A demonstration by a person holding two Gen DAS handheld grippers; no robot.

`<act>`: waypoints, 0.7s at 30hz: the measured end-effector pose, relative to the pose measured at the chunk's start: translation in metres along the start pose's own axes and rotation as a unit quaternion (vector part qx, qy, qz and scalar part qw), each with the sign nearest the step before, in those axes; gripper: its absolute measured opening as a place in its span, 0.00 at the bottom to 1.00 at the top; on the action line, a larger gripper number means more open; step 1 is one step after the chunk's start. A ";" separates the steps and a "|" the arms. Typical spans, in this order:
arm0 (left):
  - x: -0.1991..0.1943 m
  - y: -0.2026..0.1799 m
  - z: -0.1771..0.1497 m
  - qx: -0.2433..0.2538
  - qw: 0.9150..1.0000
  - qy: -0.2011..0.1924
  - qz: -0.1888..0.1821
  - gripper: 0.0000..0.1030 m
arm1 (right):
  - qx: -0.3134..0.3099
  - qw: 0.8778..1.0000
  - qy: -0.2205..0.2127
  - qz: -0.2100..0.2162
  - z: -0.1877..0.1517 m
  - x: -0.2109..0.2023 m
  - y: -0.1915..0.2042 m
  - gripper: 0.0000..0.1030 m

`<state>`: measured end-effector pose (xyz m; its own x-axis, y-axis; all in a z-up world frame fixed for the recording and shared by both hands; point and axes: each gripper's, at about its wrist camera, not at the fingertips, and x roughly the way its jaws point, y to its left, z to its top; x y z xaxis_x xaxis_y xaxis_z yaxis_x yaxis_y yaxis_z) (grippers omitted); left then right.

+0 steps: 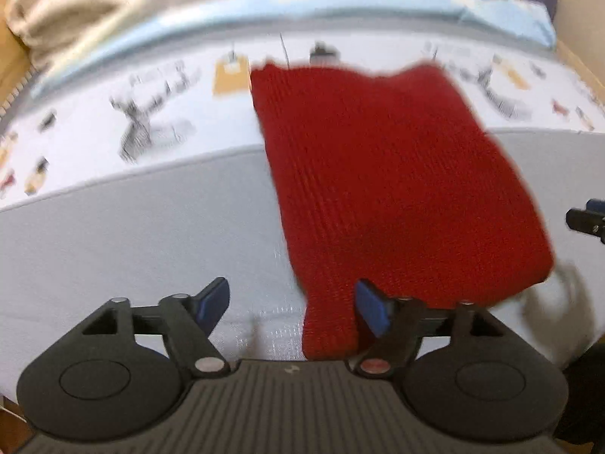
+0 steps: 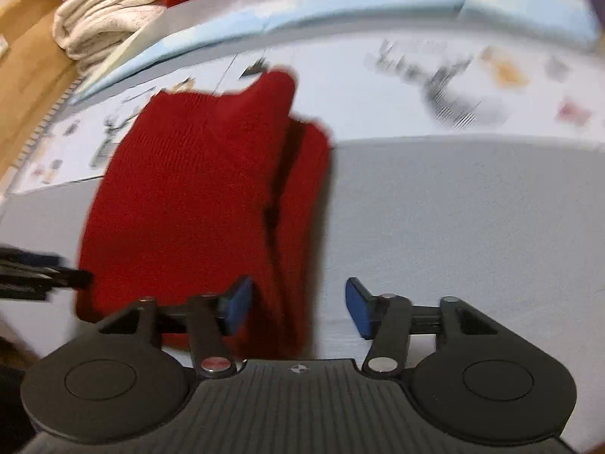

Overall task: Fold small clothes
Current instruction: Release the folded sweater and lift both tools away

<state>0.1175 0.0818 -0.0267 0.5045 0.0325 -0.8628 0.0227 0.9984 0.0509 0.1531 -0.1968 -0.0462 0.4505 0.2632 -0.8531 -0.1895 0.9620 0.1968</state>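
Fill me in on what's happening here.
A person with a handheld gripper in each hand is folding a red knit garment on a grey surface. The garment lies folded and flat. The left gripper and right gripper are both open at its near edge, gripping nothing. Folded laundry sits behind.

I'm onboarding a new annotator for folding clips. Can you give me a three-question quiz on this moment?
1. True or false: the left gripper is clamped on the red knit garment.
2. What lies at the far left, beyond the printed cloth? A) beige folded fabric B) a shoe C) a bottle
3. Fill in: in the right wrist view, the right gripper's pads are ___.

Key: 1 false, its jaws stand apart with only the garment's edge between them; 2 A, the beige folded fabric; 3 blue.
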 end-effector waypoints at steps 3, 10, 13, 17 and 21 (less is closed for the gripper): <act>-0.034 -0.007 -0.018 -0.006 0.998 -0.057 0.018 0.87 | -0.033 0.995 -0.078 -0.045 -0.009 -0.041 0.013 0.57; -0.093 -0.038 -0.074 -0.020 0.993 -0.118 0.026 0.88 | -0.023 0.984 -0.171 -0.038 -0.059 -0.115 0.036 0.77; -0.107 -0.057 -0.093 -0.024 0.992 -0.120 0.017 0.88 | -0.019 0.985 -0.167 -0.025 -0.081 -0.125 0.045 0.77; -0.112 -0.063 -0.112 -0.060 0.989 -0.132 0.021 0.88 | -0.004 0.989 -0.145 -0.001 -0.098 -0.129 0.057 0.77; -0.105 -0.060 -0.117 -0.089 0.988 -0.126 0.021 0.88 | -0.019 0.990 -0.138 -0.006 -0.099 -0.123 0.069 0.77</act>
<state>-0.0381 0.0241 0.0023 0.7008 0.0841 -0.7084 -0.1432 0.9894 -0.0242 -0.0018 -0.1702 0.0239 0.6736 0.2662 -0.6894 -0.2125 0.9632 0.1643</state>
